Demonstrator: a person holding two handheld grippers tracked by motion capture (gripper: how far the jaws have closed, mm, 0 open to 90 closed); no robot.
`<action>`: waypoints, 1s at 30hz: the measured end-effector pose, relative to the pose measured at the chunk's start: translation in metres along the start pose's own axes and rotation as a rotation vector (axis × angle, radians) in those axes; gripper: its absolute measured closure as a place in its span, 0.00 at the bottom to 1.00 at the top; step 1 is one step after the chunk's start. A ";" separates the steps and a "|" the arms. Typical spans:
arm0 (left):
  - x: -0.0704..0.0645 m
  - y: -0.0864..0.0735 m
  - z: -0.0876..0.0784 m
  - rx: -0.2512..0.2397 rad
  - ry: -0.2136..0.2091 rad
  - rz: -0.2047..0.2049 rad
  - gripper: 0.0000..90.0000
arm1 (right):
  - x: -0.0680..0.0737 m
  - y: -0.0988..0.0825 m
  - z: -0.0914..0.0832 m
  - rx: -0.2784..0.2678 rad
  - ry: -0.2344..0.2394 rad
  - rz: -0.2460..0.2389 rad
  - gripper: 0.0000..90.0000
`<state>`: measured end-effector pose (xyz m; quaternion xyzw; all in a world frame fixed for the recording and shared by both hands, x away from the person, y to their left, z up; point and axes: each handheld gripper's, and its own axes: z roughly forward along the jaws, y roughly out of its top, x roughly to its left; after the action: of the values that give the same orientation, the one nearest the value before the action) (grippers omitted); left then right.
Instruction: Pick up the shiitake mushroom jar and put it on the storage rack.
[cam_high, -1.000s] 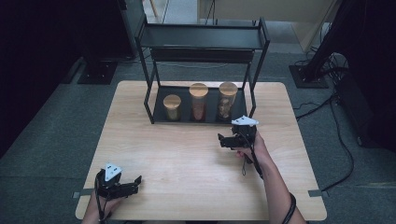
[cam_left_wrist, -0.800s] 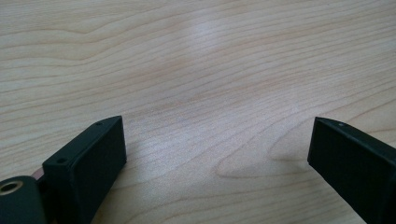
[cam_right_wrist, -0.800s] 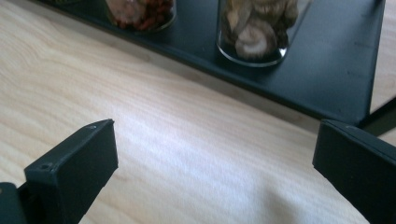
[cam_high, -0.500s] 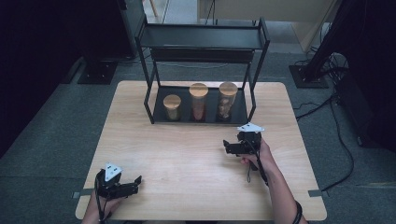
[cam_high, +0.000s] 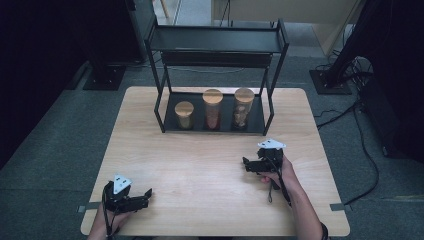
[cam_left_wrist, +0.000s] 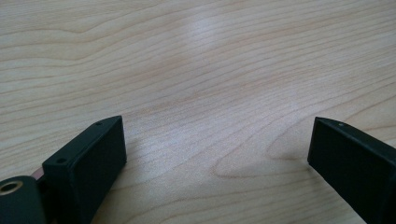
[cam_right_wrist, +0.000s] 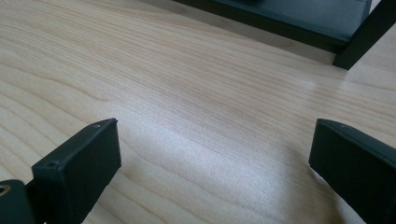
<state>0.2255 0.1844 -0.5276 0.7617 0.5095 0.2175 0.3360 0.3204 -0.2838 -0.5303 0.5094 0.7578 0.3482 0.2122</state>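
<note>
- Jars (cam_high: 212, 109) – three, wooden-lidded, upright on the rack's (cam_high: 274, 75) bottom shelf; likely glass, stiff, slippery, breakable – grip mid-body.
- Right tool (cam_high: 250, 164) over bench (cam_high: 200, 165): jaws apart, empty.
- Left tool (cam_high: 145, 195): likewise.

Open right claw (cam_right_wrist: 212, 154) over table (cam_right_wrist: 187, 93), near rack (cam_right_wrist: 299, 18).

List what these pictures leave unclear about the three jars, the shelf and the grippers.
- Jars: in the high view, too small to tell their contents.
- Shelf top tier: its far part is too dark to read in the high view; the right gripper view cuts all but its base.
- Left gripper: the hand's bottom is cut off by the high view's lower edge.
- Right gripper: too small there to judge jaw gap.
</note>
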 end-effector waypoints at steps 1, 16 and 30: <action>0.000 0.000 0.000 0.000 0.001 0.000 0.05 | 0.000 -0.001 0.000 0.002 0.000 0.003 0.02; 0.000 0.000 0.000 0.000 0.006 -0.004 0.05 | -0.004 -0.014 -0.013 0.004 -0.007 0.017 0.02; 0.000 0.000 0.000 0.002 0.011 -0.001 0.05 | -0.014 -0.027 -0.027 0.001 -0.027 0.050 0.02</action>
<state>0.2252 0.1842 -0.5276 0.7607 0.5119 0.2210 0.3324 0.2903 -0.3115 -0.5325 0.5331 0.7419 0.3463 0.2134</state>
